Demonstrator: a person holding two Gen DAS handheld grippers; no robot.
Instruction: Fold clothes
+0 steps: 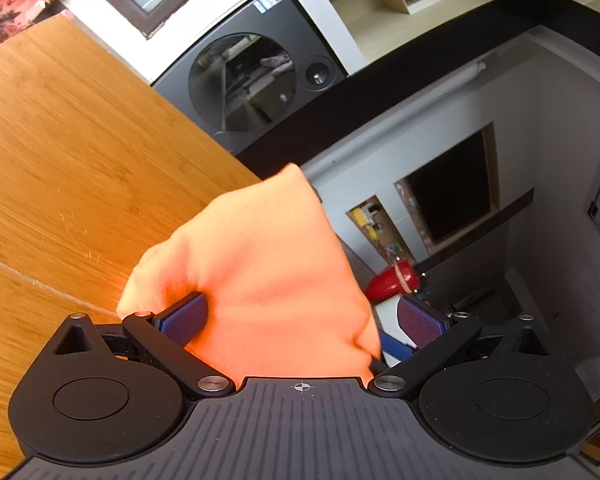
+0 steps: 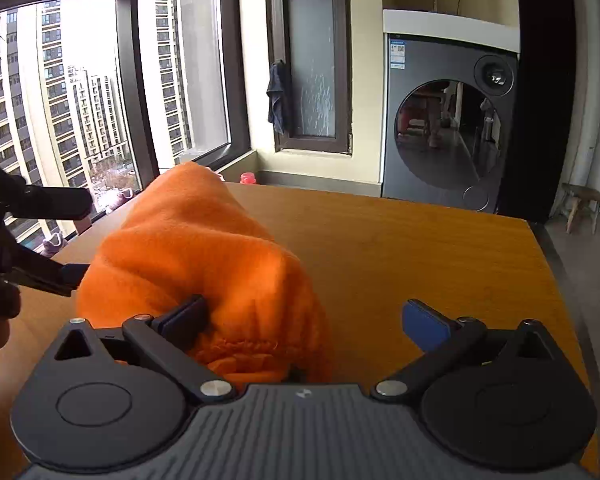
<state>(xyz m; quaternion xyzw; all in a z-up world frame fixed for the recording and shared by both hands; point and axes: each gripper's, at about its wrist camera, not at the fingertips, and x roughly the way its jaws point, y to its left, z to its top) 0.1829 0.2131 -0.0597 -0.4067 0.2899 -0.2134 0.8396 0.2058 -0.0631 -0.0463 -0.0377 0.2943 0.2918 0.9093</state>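
Nearest the lens in both wrist views is the black ribbed gripper body with its two round pivot housings, filling the 6 o'clock sector.

Bench (image 2: 400, 260): a wood-grain surface occupying the middle of the right wrist view; in the left wrist view, which is strongly tilted, it fills the 9 o'clock half (image 1: 80, 160).

Washing machine (image 2: 448, 124): a dark grey front-loader with a round door, standing beyond the far edge of the bench at 2 o'clock in the right view and at 12 o'clock in the left view (image 1: 252, 76).

Orange garment (image 2: 204, 264): a bunched fleece item, heaped on the bench and running from 10 o'clock towards the centre in the right view. In the left view it rises as a lifted peak at centre (image 1: 260, 280).

Right gripper (image 2: 304, 320): fingers spread wide. The garment lies against the left-hand finger (image 2: 186, 318) and over the palm; the blue-padded right-hand finger stands clear of it.

Left gripper (image 1: 300, 318): fingers likewise spread. Cloth sits between them, touching the left-hand pad (image 1: 184, 318) and not visibly touching the other. Its dark fingers also appear at 9 o'clock in the right view (image 2: 56, 240), beside the garment.
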